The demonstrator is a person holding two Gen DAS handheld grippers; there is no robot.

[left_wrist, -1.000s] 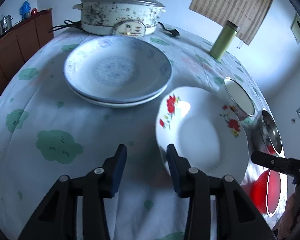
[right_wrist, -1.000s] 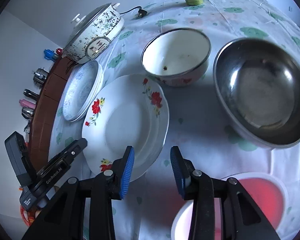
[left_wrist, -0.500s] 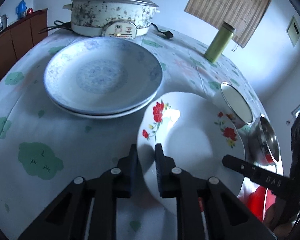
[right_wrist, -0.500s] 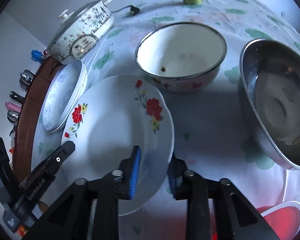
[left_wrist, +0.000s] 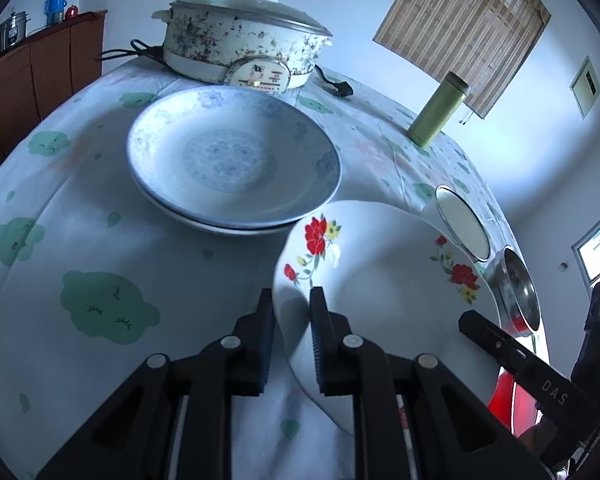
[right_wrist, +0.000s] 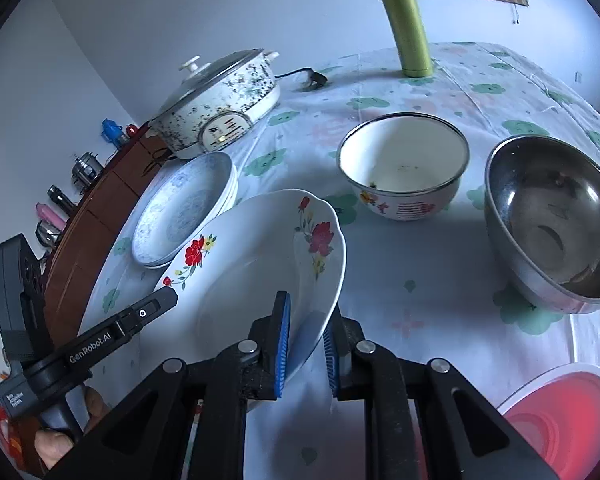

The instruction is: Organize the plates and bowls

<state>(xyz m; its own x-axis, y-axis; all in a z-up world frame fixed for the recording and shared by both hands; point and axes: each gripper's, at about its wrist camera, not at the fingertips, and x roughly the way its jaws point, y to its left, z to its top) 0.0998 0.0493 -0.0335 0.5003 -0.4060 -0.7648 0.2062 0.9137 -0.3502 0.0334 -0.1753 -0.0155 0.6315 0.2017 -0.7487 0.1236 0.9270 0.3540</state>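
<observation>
- Left gripper [left_wrist: 291, 306]: jaws narrow, clamped on the near-left rim of the flowered plate [left_wrist: 384, 280].
- Right gripper [right_wrist: 305, 322]: jaws have just been closing, pads pinch the same plate's [right_wrist: 260, 264] near-right rim.
- Plate sits tilted over the tablecloth [right_wrist: 400, 292], just beside the blue plate stack [left_wrist: 232, 160].
- White bowl [right_wrist: 404, 164] and steel bowl [right_wrist: 552, 216] stand to its right.
</observation>
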